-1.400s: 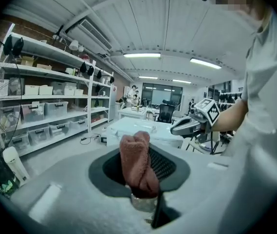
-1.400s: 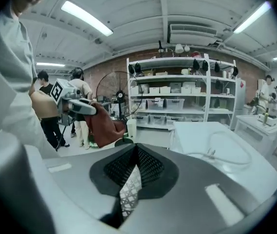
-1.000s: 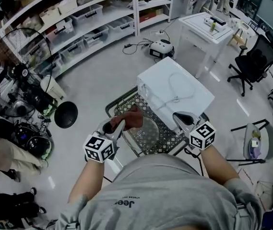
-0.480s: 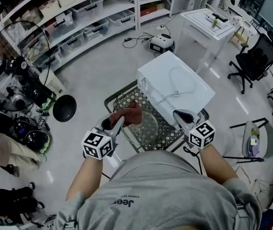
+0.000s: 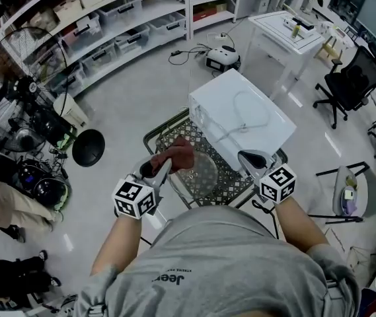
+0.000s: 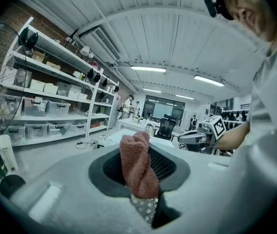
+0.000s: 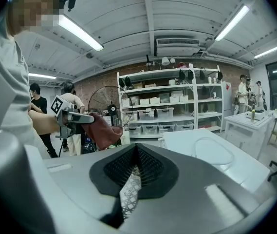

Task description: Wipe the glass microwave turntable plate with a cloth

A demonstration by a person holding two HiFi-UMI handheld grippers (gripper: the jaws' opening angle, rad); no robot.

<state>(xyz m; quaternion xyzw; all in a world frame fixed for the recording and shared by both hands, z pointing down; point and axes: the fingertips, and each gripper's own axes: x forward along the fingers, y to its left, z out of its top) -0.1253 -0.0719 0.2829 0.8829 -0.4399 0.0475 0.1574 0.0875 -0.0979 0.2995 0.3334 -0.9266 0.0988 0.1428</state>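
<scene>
The microwave (image 5: 240,121) sits on the far right part of the mesh surface (image 5: 235,179), and the glass plate (image 5: 201,177) lies flat on the mesh just before it, toward the near edge. Across the last second almost nothing changes here: the plate keeps its place, and both tongs hold nearly the same stations. The left tongs (image 5: 166,164) stay clenched on the cloth (image 5: 176,154), which bunches out past their tips and hangs at the plate's far-left rim, drifting only a touch toward the surface's left edge. The right tongs (image 5: 245,158) are closed on nothing and wait at the plate's right side, near the microwave's front corner. Whether the cloth touches the glass cannot be told; from the right gripper view it seems held up in the air. So the wiping looks paused or not yet begun, and the cloth probably has to come down onto the glass before any stroke counts.
</scene>
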